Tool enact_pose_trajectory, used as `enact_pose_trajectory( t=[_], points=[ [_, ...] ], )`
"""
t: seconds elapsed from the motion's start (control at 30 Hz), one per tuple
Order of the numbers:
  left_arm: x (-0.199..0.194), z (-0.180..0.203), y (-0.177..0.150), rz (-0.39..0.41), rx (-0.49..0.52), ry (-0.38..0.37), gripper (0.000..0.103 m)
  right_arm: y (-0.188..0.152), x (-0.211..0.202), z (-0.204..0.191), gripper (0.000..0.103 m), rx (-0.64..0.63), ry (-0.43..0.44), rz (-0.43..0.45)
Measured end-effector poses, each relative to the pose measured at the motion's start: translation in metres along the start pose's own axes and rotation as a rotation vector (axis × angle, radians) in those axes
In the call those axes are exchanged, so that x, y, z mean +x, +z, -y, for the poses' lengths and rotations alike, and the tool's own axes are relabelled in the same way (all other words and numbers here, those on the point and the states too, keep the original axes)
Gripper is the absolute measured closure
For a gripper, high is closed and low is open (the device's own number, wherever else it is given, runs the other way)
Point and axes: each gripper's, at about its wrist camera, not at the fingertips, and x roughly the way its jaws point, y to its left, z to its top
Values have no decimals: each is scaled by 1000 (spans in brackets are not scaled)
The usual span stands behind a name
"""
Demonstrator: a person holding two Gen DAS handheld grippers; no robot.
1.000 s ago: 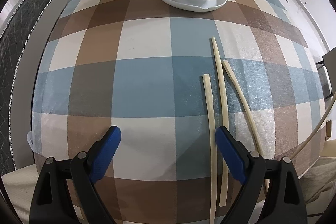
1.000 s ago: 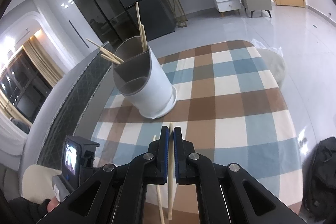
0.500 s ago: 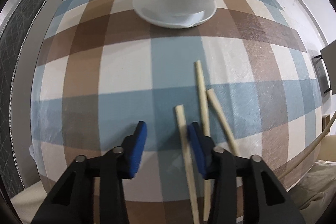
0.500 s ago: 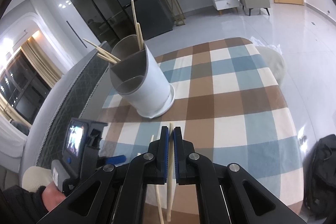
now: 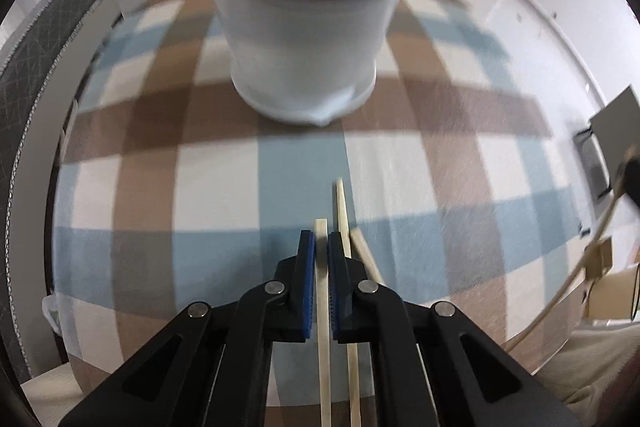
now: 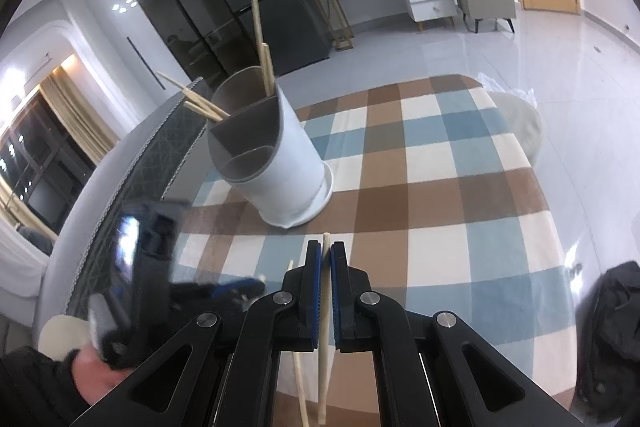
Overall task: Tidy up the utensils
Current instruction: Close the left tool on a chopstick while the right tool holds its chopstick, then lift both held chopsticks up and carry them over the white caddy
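Both claws clamped on a chopstick each, divided holder ahead on the checked tabletop.

Nearest, the left claw [image 5: 322, 241] has just been closing and its blue pads now pinch one pale chopstick [image 5: 323, 327] close to its upper end, the tip showing just past the pads. Two loose chopsticks [image 5: 343, 215] lie on the tabletop [image 5: 208, 187] just right of it. The right claw [image 6: 326, 255] is likewise closed on its own chopstick [image 6: 325, 327], tip protruding slightly. Judgement: these sticks are light, stiff and smooth, so liable to pivot or slip in a pinch near one end; a hold nearer the middle would steady them. Beyond stands the white holder [image 6: 280, 167], upright, several chopsticks leaning in its far compartments; it looks light enough to tip if knocked.
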Motion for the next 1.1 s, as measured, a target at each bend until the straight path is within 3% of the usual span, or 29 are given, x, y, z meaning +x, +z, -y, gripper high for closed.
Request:
enact_pose_trajectory(
  t=[0.2, 0.43, 1.1],
  points=[
    [-51, -7, 2, 204, -7, -57, 101, -7, -12, -20, 99, -85, -10, 46],
    [-78, -10, -20, 325, -11, -104, 101, -15, -29, -41, 99, -160, -39, 122],
    [-110, -27, -36, 337, 32, -119, 102, -31, -57, -62, 99, -131, -117, 232]
  ],
)
